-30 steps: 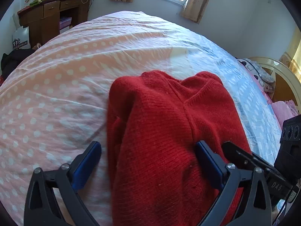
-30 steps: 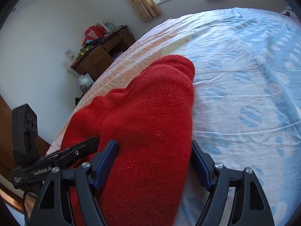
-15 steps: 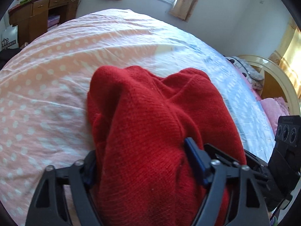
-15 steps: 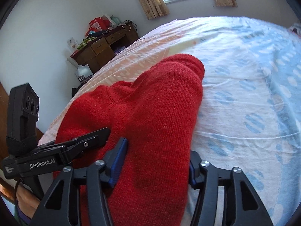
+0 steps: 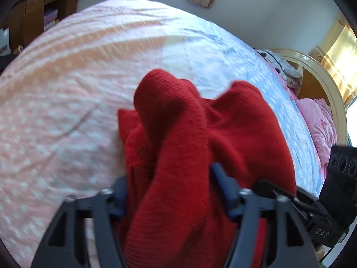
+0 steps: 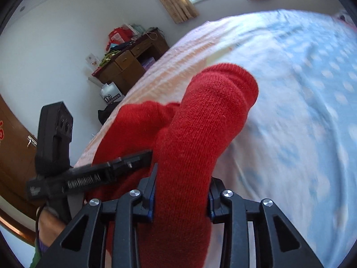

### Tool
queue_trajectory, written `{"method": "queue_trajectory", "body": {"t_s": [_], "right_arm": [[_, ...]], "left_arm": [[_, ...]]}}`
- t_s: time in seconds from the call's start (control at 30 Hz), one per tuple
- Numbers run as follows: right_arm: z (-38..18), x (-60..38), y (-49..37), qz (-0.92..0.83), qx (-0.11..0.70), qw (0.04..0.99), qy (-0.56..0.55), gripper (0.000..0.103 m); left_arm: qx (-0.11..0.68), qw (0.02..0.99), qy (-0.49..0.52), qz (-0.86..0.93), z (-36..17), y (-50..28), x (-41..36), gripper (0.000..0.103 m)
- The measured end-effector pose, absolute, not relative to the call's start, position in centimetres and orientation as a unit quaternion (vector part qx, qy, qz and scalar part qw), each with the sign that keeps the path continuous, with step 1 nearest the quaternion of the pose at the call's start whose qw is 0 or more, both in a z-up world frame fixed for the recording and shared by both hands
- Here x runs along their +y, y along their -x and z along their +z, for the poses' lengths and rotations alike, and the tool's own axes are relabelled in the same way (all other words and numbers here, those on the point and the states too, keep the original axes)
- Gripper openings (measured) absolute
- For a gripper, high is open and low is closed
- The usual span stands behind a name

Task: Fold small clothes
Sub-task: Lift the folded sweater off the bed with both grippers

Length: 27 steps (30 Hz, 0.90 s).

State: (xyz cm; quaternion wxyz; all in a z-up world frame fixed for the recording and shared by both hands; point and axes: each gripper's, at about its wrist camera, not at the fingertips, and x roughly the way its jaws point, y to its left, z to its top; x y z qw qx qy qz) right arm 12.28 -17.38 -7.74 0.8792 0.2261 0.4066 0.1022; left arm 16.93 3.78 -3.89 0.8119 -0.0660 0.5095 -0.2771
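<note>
A red knit sweater lies bunched on the bed's dotted pink and blue sheet. My left gripper has a thick raised fold of it between its blue pads; the fabric touches both pads and the jaws are opening. In the right wrist view another roll of the sweater stands up from the sheet. My right gripper clamps that roll, with the jaws closing on it. The left gripper's body sits just left of it.
A wooden desk piled with things stands against the far wall, beyond the bed's pink side. A cream headboard and pink bedding lie at the right. A window with tan curtains is behind.
Both grippers closed around the sweater's near edge and rose with it. The flat sweater is now gathered into two raised folds.
</note>
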Motion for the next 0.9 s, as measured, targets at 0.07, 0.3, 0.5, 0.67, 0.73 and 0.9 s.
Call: {"method": "queue_trajectory", "body": {"t_s": [0.07, 0.3, 0.5, 0.67, 0.73, 0.9], "right_arm": [[-8.9, -18.5, -10.9, 0.092, 0.410, 0.869, -0.261, 0.035], [-11.1, -19.8, -10.4, 0.073, 0.400, 0.860, -0.308, 0.056], [-11.7, -19.1, -10.6, 0.067, 0.386, 0.876, -0.280, 0.061], [-10.0, -17.8, -10.4, 0.075, 0.390, 0.885, -0.243, 0.037], [-8.9, -17.0, -9.9, 0.078, 0.382, 0.892, -0.227, 0.037], [-5.7, -15.6, -7.0, 0.098, 0.351, 0.910, -0.198, 0.036]], "left_arm": [[0.523, 0.805, 0.071, -0.271, -5.0, -17.0, 3.4, 0.098], [0.499, 0.823, 0.058, -0.266, -5.4, -17.2, 2.1, 0.103], [0.491, 0.822, 0.063, -0.283, -5.3, -17.0, 1.6, 0.085], [0.497, 0.797, 0.128, -0.317, -5.2, -16.5, 2.9, 0.059], [0.490, 0.797, 0.141, -0.323, -4.7, -15.7, 3.3, 0.054], [0.458, 0.810, 0.152, -0.333, -2.5, -12.5, 3.7, 0.046]]}}
